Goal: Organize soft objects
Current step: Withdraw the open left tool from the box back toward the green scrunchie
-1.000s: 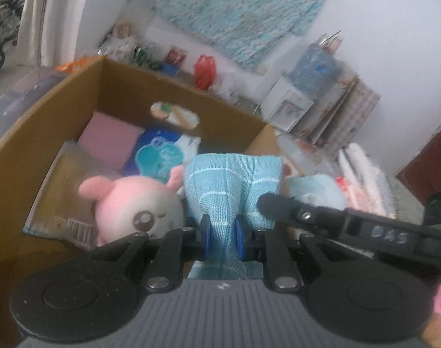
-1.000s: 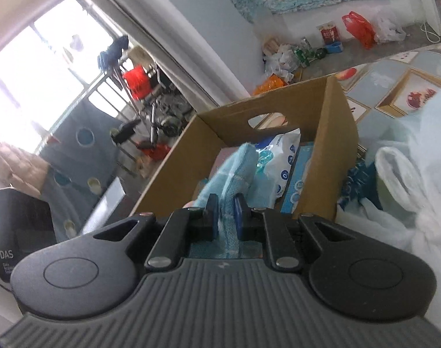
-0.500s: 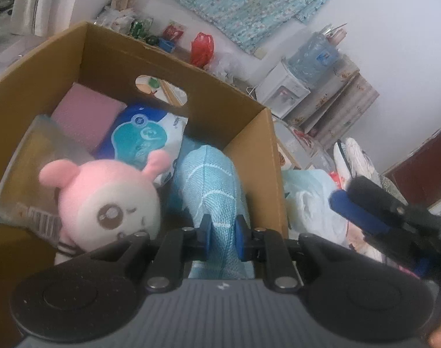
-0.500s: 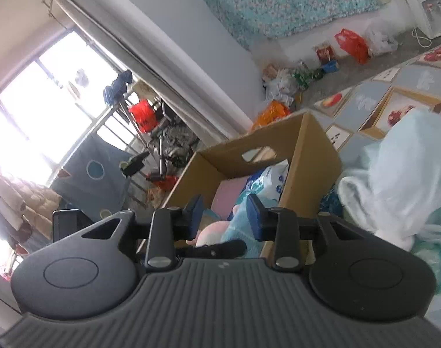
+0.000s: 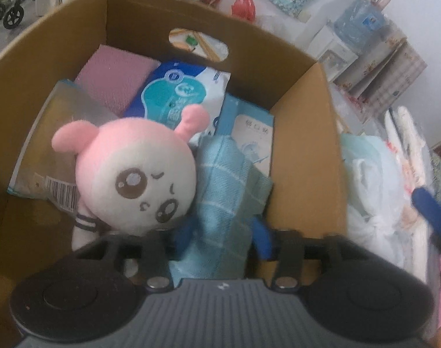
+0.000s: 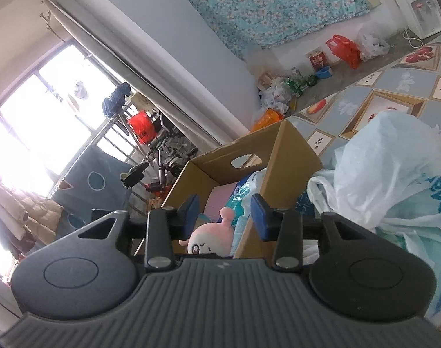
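The left claw [image 5: 222, 236] stands with its blue pads spread to either side of a light blue checked towel [image 5: 226, 191]; the pads flank the cloth loosely rather than pinching it, so the claw reads as released around the towel. The towel lies inside the cardboard box [image 5: 304, 156], against the box's right wall, its long axis running away from the claw toward the far wall with the handle cut-out, the near end bunched between the pads and the far end folded over a pale blue flat pack [image 5: 254, 133]. Touching the towel's left side is a pink and white plush toy [image 5: 136, 174], its face turned up and tilted toward the claw, ears pointing toward the far wall. Beyond the plush lie a blue and white wipes pack [image 5: 180, 92], a pink pad [image 5: 116, 78] and a clear sleeve with a barcode [image 5: 43, 150]. The right claw [image 6: 224, 214] is released and grasps nothing, held above and outside the box [image 6: 293, 159]; between its parted pads the plush toy [image 6: 210, 239] shows at the box's near end. Just right of the box sits a heap of white plastic bags [image 6: 394, 168] on the patterned floor [image 6: 394, 87].
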{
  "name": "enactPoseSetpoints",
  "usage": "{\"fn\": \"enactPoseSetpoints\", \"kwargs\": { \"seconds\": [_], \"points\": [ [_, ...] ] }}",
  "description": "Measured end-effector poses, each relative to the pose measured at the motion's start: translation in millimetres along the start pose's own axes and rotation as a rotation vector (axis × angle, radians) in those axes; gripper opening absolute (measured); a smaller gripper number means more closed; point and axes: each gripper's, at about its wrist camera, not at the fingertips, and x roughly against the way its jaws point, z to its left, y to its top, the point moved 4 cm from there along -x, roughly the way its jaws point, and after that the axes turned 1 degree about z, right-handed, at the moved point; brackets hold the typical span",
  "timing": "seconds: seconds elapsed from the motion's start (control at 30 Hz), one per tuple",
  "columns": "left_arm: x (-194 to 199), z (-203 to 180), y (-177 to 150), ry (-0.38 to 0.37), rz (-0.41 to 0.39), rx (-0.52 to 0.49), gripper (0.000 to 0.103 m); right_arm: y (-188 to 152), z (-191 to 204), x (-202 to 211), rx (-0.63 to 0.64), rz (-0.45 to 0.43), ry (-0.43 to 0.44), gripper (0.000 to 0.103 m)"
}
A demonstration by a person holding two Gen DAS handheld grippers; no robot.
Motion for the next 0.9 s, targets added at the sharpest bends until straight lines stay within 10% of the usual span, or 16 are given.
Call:
{"fn": "enactPoseSetpoints", "kwargs": {
  "seconds": [0.43,0.7,0.9],
  "points": [
    [97,-25,-32,-0.034,-0.304,-0.119,0.087,-49,-28,87,-0.119,-0.135,0.039,0.079],
    [152,-77,-87,-0.099,-0.480,-0.394,0.099,-104,-41,151,-0.143,-0.254,-0.012,0.093],
    [147,-123,-139,-0.177,-0.475,-0.538,0.099,-122,-37,192,-0.087,-0.322,-0.097,0.102]
  ]
}}
